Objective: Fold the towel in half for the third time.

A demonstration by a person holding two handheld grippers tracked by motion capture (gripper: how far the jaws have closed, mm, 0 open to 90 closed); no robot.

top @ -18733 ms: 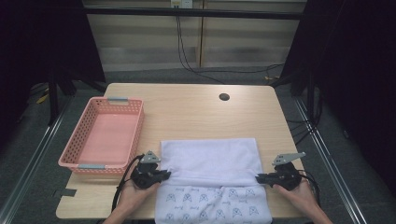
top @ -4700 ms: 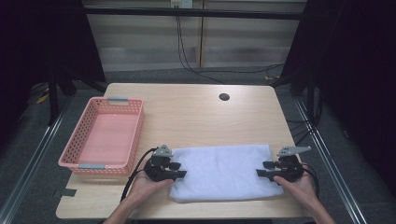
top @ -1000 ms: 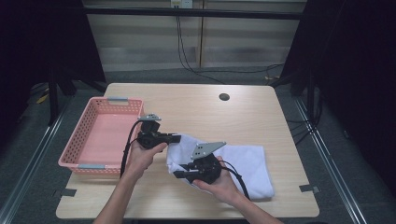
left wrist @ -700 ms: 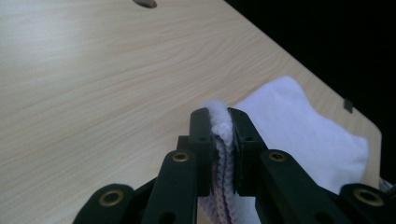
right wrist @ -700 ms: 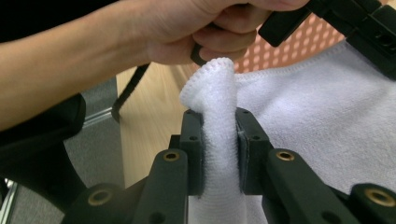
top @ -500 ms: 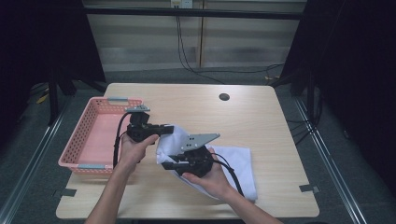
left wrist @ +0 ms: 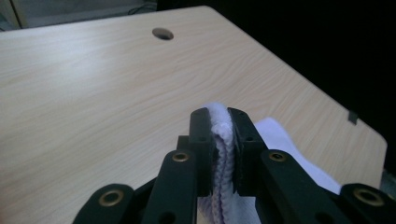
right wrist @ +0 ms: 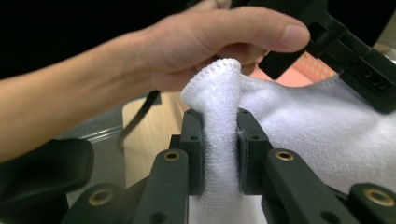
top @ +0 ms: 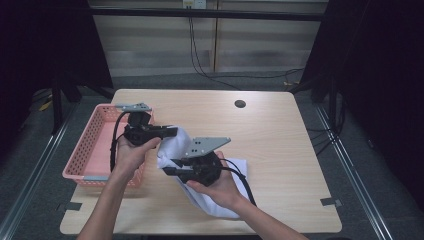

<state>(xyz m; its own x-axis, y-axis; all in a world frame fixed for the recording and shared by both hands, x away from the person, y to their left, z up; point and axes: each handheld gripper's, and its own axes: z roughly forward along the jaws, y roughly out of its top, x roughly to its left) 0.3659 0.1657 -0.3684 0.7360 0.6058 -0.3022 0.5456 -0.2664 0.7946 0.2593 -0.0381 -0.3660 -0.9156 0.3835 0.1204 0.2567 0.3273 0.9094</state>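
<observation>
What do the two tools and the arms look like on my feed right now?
Both the left tool and the right tool are black, with two flat jaws on brass-riveted links, a grey three-cornered plate on top and a trailing black cable. The forearms are bare, no sleeves.

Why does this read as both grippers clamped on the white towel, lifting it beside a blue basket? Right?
Not quite: the basket is pink, not blue, as the high view shows. The rest holds: the left gripper and the right gripper are both clamped on the white towel, lifting it beside that basket.
</observation>
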